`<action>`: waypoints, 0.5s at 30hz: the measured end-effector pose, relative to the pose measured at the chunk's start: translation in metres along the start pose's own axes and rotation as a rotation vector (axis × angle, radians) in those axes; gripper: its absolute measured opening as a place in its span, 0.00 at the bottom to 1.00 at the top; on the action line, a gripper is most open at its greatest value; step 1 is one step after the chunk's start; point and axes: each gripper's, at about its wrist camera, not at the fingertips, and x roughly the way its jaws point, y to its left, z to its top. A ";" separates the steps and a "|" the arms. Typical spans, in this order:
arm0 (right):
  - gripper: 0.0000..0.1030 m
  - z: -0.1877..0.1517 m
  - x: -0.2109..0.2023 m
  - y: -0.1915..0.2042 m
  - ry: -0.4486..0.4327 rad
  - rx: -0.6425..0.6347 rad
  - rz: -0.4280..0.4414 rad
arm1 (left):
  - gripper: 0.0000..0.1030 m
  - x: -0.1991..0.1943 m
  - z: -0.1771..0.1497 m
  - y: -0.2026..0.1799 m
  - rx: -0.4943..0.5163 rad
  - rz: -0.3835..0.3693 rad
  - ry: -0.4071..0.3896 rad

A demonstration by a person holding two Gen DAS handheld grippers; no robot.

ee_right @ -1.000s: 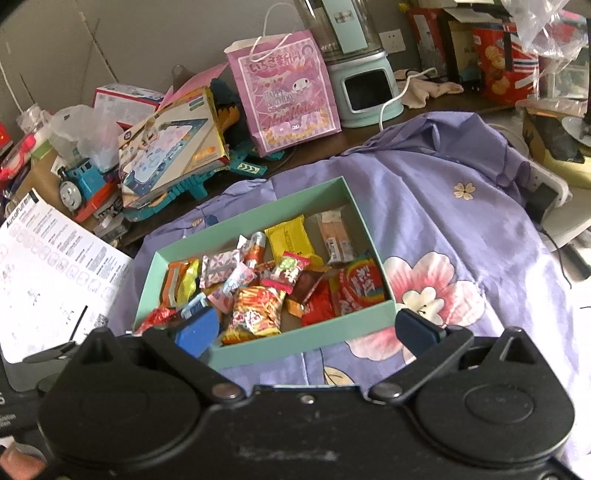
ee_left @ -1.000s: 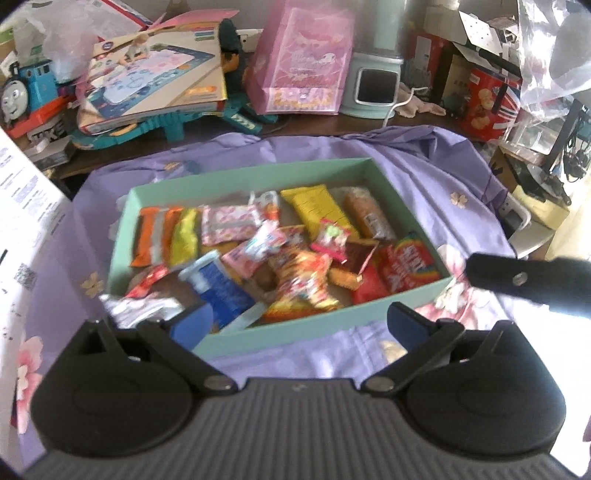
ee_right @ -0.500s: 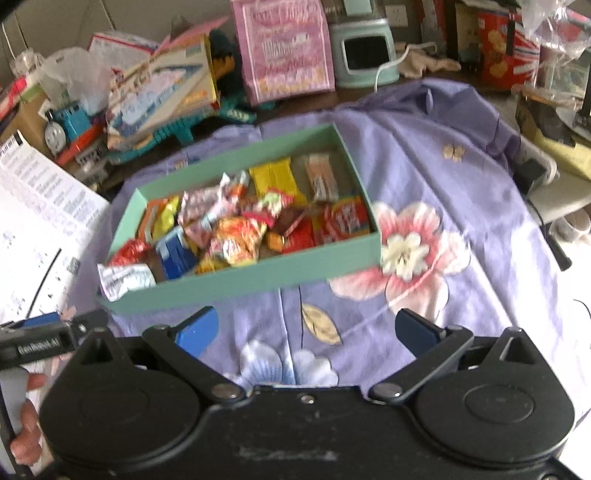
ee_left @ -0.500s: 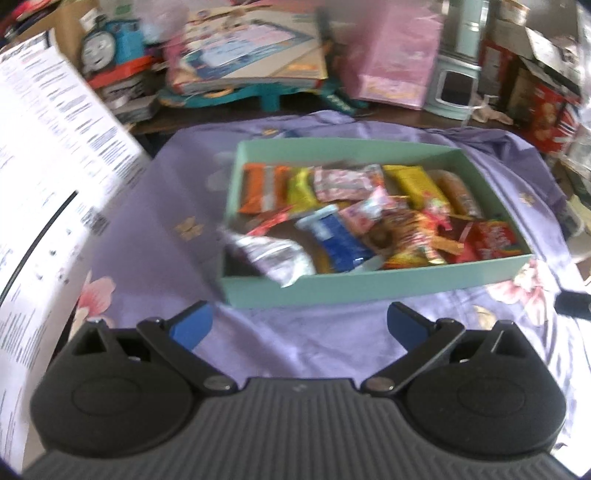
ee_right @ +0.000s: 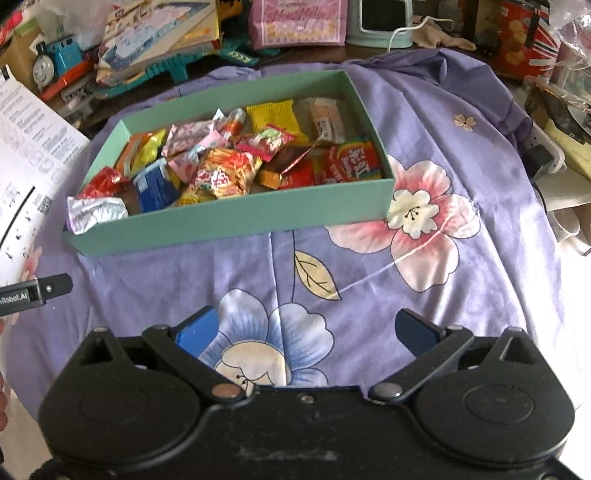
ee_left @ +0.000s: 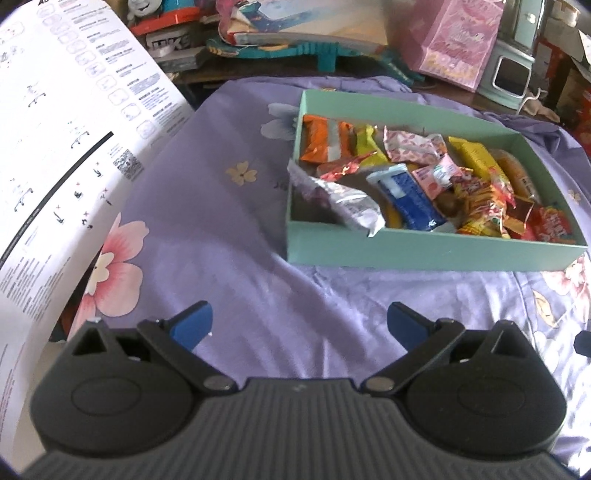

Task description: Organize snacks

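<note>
A mint green box (ee_left: 424, 251) (ee_right: 236, 218) sits on a purple flowered cloth, filled with several wrapped snacks. A silver packet (ee_left: 347, 203) (ee_right: 96, 212) hangs over its near left corner. A blue packet (ee_left: 410, 197) (ee_right: 155, 186) and a red packet (ee_left: 554, 227) (ee_right: 352, 162) lie inside. My left gripper (ee_left: 299, 321) is open and empty, above the cloth in front of and left of the box. My right gripper (ee_right: 314, 328) is open and empty, above the cloth in front of the box. The left gripper's tip shows at the left edge of the right wrist view (ee_right: 33, 291).
A large white printed sheet (ee_left: 55, 155) stands at the left. Behind the box are a toy train (ee_right: 55, 62), a game box (ee_right: 159, 40), a pink gift bag (ee_right: 299, 22) and a mint appliance (ee_left: 513, 70). Clutter lies at the right edge (ee_right: 554, 110).
Both grippers have drawn back from the box toward me. The left one has swung to the left, so the box now sits to its right. The silver packet lies in the box corner.
</note>
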 end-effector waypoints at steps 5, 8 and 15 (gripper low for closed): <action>1.00 0.002 0.006 -0.002 0.021 0.010 -0.003 | 1.00 0.002 0.002 0.003 -0.010 0.001 0.006; 1.00 0.003 0.008 -0.004 0.028 0.013 -0.007 | 1.00 0.003 0.003 0.003 -0.013 0.003 0.010; 1.00 0.004 0.009 -0.004 0.037 0.017 -0.001 | 1.00 0.004 0.005 0.004 -0.016 0.013 0.016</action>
